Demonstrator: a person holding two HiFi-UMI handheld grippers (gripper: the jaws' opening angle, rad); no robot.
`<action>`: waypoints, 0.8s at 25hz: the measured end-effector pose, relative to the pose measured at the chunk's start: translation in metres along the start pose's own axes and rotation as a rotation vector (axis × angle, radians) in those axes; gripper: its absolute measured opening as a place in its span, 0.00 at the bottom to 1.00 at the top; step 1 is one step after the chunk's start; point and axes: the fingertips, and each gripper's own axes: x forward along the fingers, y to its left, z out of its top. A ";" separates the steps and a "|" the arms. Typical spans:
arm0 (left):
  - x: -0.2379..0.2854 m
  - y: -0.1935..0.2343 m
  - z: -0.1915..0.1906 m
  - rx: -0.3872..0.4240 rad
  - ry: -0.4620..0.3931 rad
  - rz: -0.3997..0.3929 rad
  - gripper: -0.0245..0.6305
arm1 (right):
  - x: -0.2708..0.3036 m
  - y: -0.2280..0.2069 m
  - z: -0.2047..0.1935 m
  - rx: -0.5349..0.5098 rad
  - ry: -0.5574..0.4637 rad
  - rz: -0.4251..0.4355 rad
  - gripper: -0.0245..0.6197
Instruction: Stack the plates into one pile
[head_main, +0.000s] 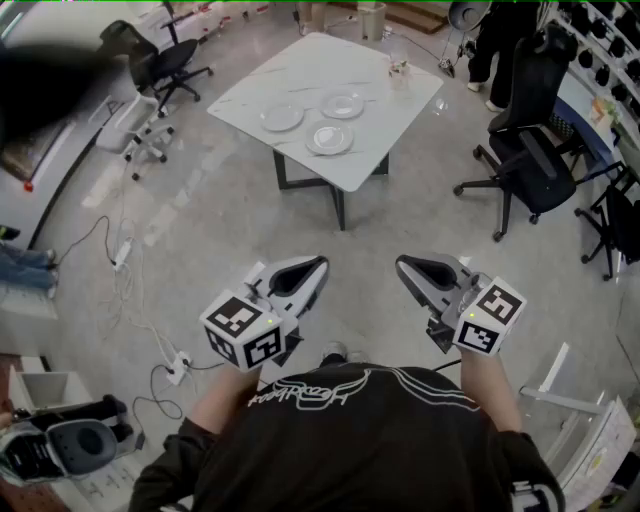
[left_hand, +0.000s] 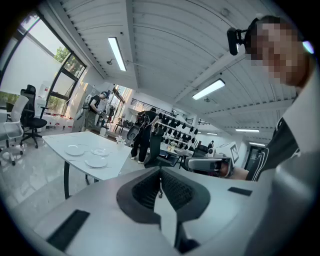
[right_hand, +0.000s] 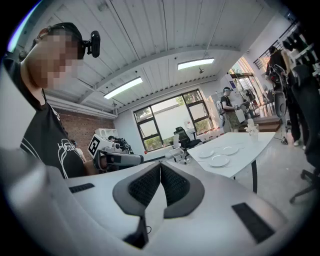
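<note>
Standing well away from the white worktop (head_main: 300, 70), the person has not started the job yet. The left plate (head_main: 282, 118), the far plate (head_main: 342, 104) and the near plate (head_main: 330, 139) lie apart on it, none on top of another. The left gripper (head_main: 320, 264) and the right gripper (head_main: 400, 263) have their fingers clenched on nothing, so all the stacking is left to do.

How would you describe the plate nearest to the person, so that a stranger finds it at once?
Look at the white table on the grey floor ahead of the person. Three white plates lie apart on it. The wanted plate lies closest to the table's near corner; the left plate and the far plate lie farther back.
</note>
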 end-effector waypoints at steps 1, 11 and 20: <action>0.000 0.000 0.001 -0.001 -0.001 -0.003 0.08 | 0.001 -0.001 0.000 0.005 0.002 -0.002 0.08; -0.033 0.019 0.020 0.035 -0.032 -0.035 0.08 | 0.037 0.016 0.016 0.002 -0.016 -0.040 0.09; -0.076 0.065 0.025 0.051 -0.050 0.001 0.08 | 0.080 0.028 0.023 -0.022 -0.008 -0.084 0.39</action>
